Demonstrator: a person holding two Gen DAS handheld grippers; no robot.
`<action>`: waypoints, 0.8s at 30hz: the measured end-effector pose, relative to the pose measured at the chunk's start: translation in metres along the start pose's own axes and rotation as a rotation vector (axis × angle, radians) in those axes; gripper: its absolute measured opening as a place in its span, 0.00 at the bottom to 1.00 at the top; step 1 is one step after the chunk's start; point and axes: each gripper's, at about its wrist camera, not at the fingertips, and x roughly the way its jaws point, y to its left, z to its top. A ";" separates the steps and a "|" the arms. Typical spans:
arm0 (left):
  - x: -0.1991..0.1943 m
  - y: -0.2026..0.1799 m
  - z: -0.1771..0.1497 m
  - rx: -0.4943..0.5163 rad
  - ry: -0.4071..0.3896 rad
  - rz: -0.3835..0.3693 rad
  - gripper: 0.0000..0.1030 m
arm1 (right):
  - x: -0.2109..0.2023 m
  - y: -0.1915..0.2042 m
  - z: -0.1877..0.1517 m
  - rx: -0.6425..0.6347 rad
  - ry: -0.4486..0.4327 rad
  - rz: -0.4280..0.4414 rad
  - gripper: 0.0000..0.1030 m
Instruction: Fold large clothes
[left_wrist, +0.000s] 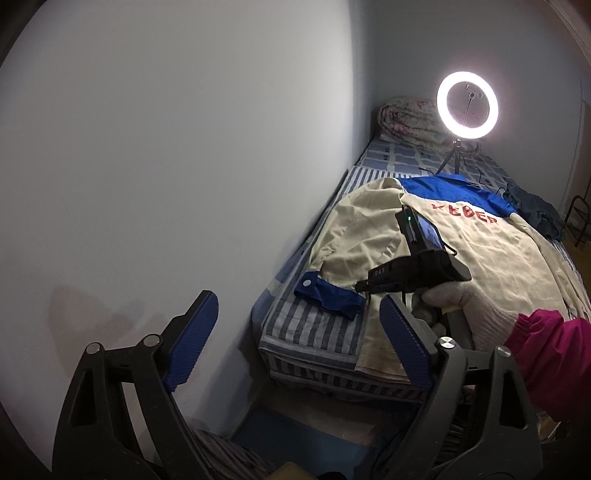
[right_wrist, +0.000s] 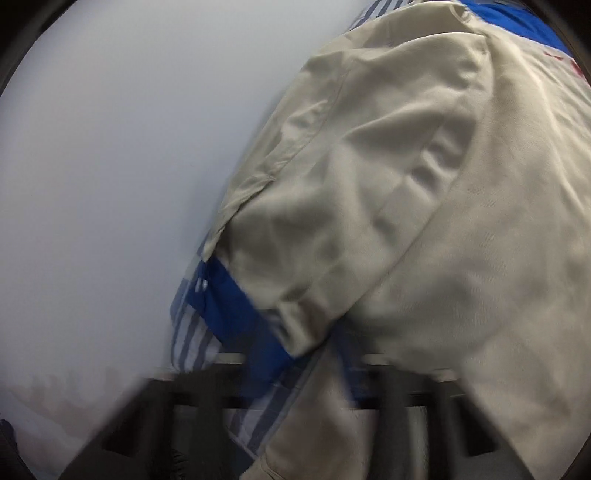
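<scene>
A cream jacket (left_wrist: 461, 254) with a blue yoke and red lettering lies spread across the bed (left_wrist: 314, 332), which has a blue-and-white striped sheet and stands against the wall (left_wrist: 166, 147). One sleeve (left_wrist: 354, 243) lies folded toward the wall side, its blue cuff (left_wrist: 328, 297) resting on the sheet near the bed's corner. The left hand-held gripper (left_wrist: 299, 343) hovers off the bed's end with its blue-padded fingers spread wide, holding nothing. The right hand-held gripper (left_wrist: 364, 286), held in a white-gloved hand (left_wrist: 469, 314), points low over the jacket just beside the cuff; whether its fingers are apart or closed cannot be told, as its own view is motion-blurred. A lit ring light (left_wrist: 467, 100) stands on the far bed beside a rolled quilt (left_wrist: 410, 118).
</scene>
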 end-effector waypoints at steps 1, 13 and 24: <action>0.003 -0.002 0.001 0.000 0.003 -0.005 0.88 | -0.003 -0.001 0.001 0.003 -0.007 0.008 0.04; 0.096 -0.024 0.001 -0.083 0.151 -0.170 0.66 | -0.077 -0.034 0.000 -0.010 -0.041 0.032 0.00; 0.225 -0.017 -0.012 -0.300 0.324 -0.197 0.65 | -0.102 -0.062 -0.015 -0.052 -0.058 -0.011 0.18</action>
